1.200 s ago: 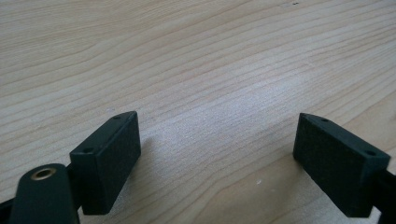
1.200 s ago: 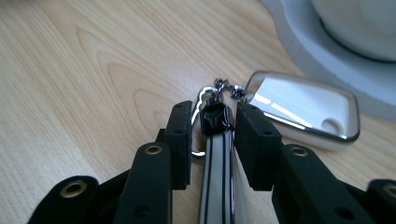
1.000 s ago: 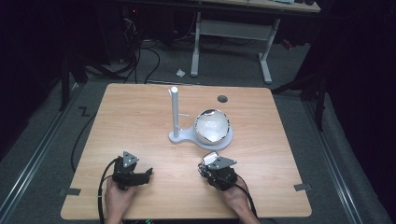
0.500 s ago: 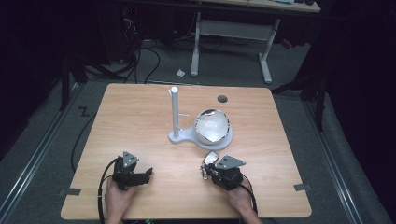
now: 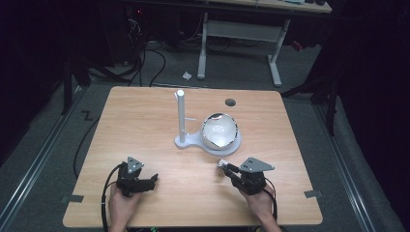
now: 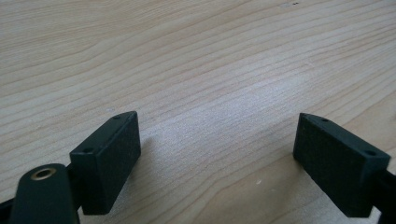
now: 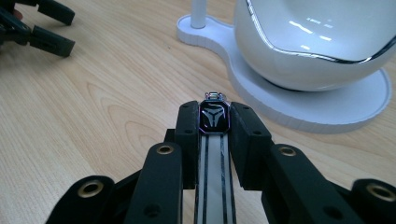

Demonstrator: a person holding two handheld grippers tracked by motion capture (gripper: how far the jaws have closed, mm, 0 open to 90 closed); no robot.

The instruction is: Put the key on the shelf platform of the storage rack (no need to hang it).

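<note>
The right claw (image 7: 214,122) is clamped on a flat white strap with a small dark metal buckle (image 7: 213,116), held above the light wooden worktop (image 5: 145,121), near the white round-based stand (image 7: 299,109). The left claw (image 6: 229,163) stands apart, holding nothing.

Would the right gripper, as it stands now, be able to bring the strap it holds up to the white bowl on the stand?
Probably yes. The right gripper, shut on the strap, points at the white bowl, with bare table between them. The left gripper sits well aside.
</note>
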